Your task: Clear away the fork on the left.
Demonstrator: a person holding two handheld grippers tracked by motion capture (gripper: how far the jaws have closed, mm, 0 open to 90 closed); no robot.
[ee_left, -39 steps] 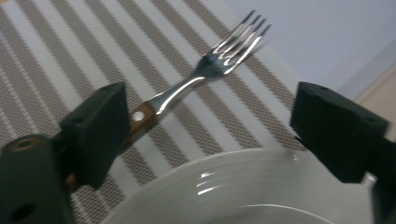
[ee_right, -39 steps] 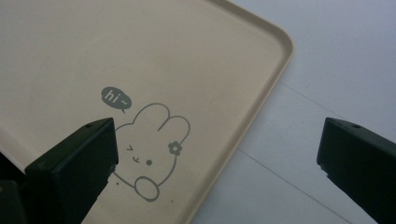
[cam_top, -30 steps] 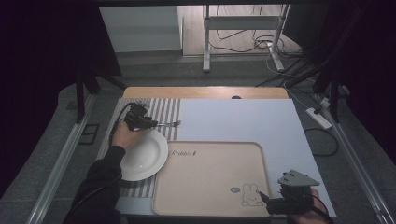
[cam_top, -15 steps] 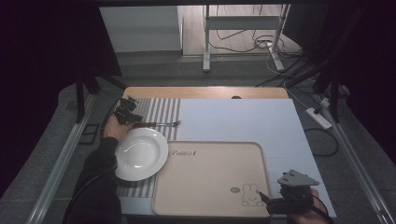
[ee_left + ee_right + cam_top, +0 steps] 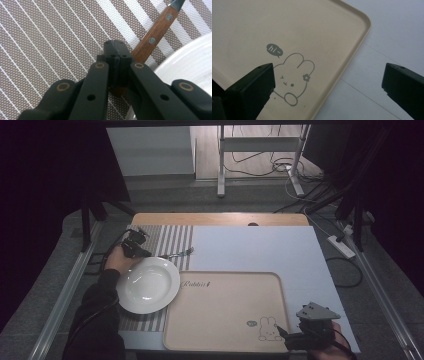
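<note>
Jaws of left gripper (image 5: 117, 53) tight on fork (image 5: 156, 32) handle; right gripper (image 5: 328, 82) wide over tray (image 5: 352, 57).

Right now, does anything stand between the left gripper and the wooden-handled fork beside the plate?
No. The left gripper has its jaws already shut on the end of the fork handle, on the striped placemat, beside the white plate.

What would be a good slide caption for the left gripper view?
Left gripper fingers shut on a wooden-handled fork lying on the striped placemat beside a white plate.
</note>
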